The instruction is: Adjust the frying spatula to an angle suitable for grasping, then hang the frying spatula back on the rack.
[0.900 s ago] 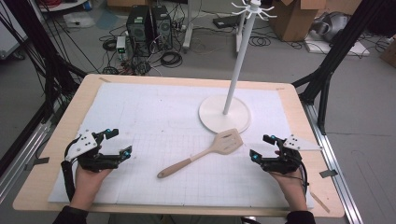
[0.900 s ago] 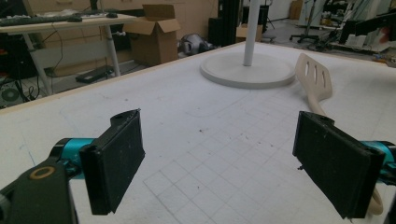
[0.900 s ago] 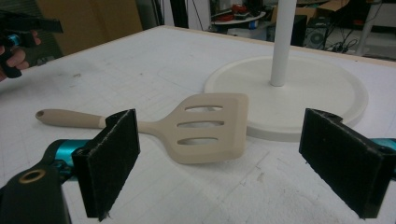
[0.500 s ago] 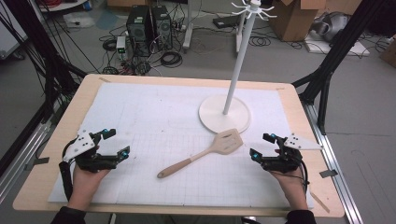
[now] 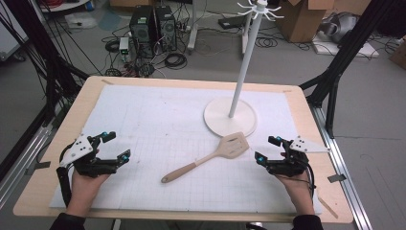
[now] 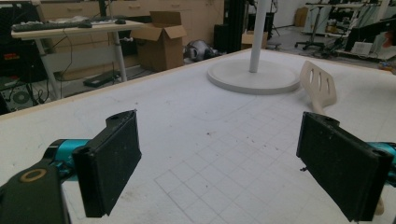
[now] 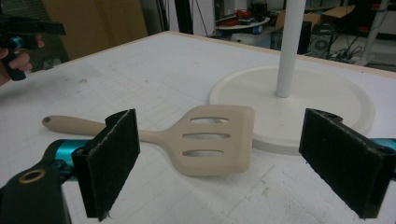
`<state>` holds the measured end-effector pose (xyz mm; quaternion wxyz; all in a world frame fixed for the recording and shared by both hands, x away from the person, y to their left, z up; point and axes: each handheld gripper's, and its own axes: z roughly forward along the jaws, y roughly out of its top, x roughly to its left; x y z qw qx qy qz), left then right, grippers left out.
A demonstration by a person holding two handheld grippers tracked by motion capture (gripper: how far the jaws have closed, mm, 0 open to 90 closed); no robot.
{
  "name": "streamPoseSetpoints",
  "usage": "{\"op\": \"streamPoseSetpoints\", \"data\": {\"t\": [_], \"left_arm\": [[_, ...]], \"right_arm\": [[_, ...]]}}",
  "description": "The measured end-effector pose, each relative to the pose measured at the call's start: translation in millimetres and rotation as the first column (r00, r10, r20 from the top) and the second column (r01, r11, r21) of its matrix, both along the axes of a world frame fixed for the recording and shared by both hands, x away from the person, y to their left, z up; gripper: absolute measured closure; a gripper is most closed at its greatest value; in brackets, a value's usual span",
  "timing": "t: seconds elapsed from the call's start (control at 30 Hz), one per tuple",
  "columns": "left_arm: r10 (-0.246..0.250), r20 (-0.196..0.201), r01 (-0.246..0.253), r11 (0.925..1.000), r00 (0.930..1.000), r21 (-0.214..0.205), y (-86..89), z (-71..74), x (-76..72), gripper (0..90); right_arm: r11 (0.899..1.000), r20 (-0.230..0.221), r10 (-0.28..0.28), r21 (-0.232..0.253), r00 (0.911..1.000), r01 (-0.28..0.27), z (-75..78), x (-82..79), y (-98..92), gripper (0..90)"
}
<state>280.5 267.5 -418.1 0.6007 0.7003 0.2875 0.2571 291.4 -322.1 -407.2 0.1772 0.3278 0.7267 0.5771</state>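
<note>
Resting low over the white gridded mat (image 5: 158,124) at the table's near-left corner, the left gripper (image 5: 113,146) was spread wide with nothing between its black padded jaws, a hand (image 5: 84,184) gripping it from below. In the left gripper view those jaws framed bare mat, with the spatula's blade off to the right.

Near the middle of the mat lay the beige slotted spatula (image 5: 210,157), flat, its handle pointing toward the near-left and its blade (image 7: 215,140) resting against the rim of the white round base (image 5: 215,117) of a tall white pole stand (image 5: 242,62).

Just right of the blade, the right gripper (image 5: 268,148) pointed at the spatula, its jaws likewise released and apart from it; in the right gripper view the blade sat between and beyond the two pads, untouched.
</note>
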Motion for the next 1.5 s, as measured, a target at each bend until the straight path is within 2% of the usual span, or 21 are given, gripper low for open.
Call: {"op": "streamPoseSetpoints", "data": {"t": [0.4,0.87,1.07,1.27,1.4,1.5], "left_arm": [[-0.005,-0.008,0.005,1.0000,1.0000,0.000,-3.2,-0.8,-0.7,13.8],[-0.009,0.007,0.009,1.0000,0.9999,-0.001,-1.4,5.7,-3.6,13.9],[-0.012,0.007,0.012,0.9999,0.9999,-0.005,1.3,8.1,-6.6,14.0],[-0.024,0.007,0.024,0.9997,0.9997,0.001,0.8,8.4,-6.4,14.0],[-0.029,0.007,0.029,0.9996,0.9996,0.002,0.2,8.2,-6.1,14.0],[-0.033,0.007,0.033,0.9994,0.9994,0.005,0.2,8.2,-6.0,13.9]], "right_arm": [[1.000,0.002,0.004,0.002,1.0000,-0.004,1.2,-1.1,-0.6,11.2],[0.999,0.021,0.036,0.001,0.9991,-0.036,9.1,-2.7,3.8,11.1],[0.996,0.038,0.084,0.014,0.9957,-0.085,13.7,-0.7,9.3,10.7],[0.991,0.044,0.130,-0.012,0.9905,-0.130,17.1,5.6,22.4,10.3],[0.983,0.055,0.181,-0.042,0.9820,-0.179,23.5,11.1,37.4,10.3],[0.977,0.047,0.207,-0.066,0.9773,-0.203,26.3,15.3,48.4,10.3]]}}
